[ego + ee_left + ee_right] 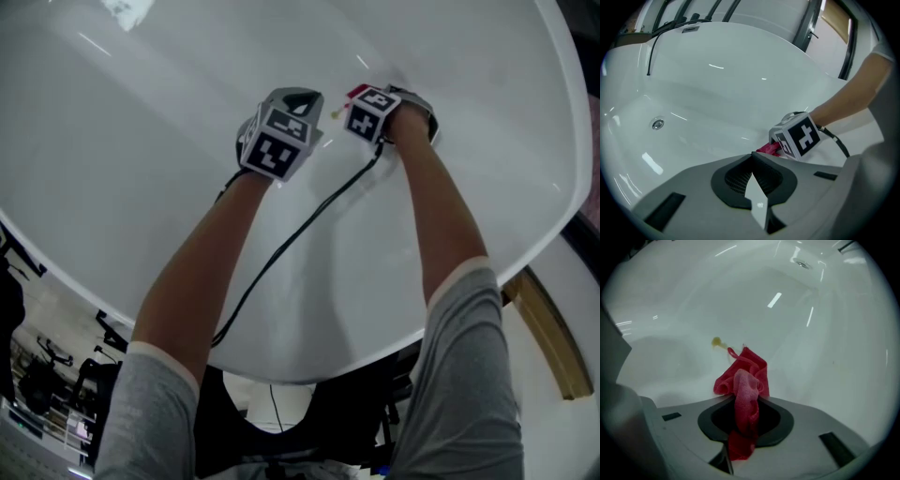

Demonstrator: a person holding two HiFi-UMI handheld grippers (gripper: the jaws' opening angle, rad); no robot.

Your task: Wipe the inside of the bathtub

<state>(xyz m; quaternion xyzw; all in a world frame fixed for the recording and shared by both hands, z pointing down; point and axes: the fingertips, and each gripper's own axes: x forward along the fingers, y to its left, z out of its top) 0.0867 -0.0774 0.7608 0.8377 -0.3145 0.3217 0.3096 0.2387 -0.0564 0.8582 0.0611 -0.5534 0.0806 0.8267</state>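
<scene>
Head view: white bathtub (141, 141), glossy, with streaks of ceiling light on its curved wall. 2 bare forearms in grey short sleeves reach down into it, grippers side by side near the far wall, close but apart.

Right gripper (740, 398): jaws pinching a red cloth (743, 376). The cloth is thin, mesh-like and crumpled. A paler pink fold runs down the middle, and darker red bunches out to the left and above the jaw tips. One end trails back between the jaws toward the camera. The front of the bunch lies against the tub's white surface. A thin red loop sticks up at its top edge. Just beyond the loop is a small yellow speck (716, 341) on the tub wall; cannot tell whether it is a stain or a tag.

Left gripper (752, 157): jaws pressed together, nothing between them, held just above the tub floor. Its view catches the right gripper's marker cube (799, 136) just ahead, a scrap of the red cloth showing beneath it.

Drain (657, 124): round, metal, on the tub floor, well apart from both grippers.

Black cable (291, 239): runs from the right gripper back across the tub floor toward the near rim.
</scene>
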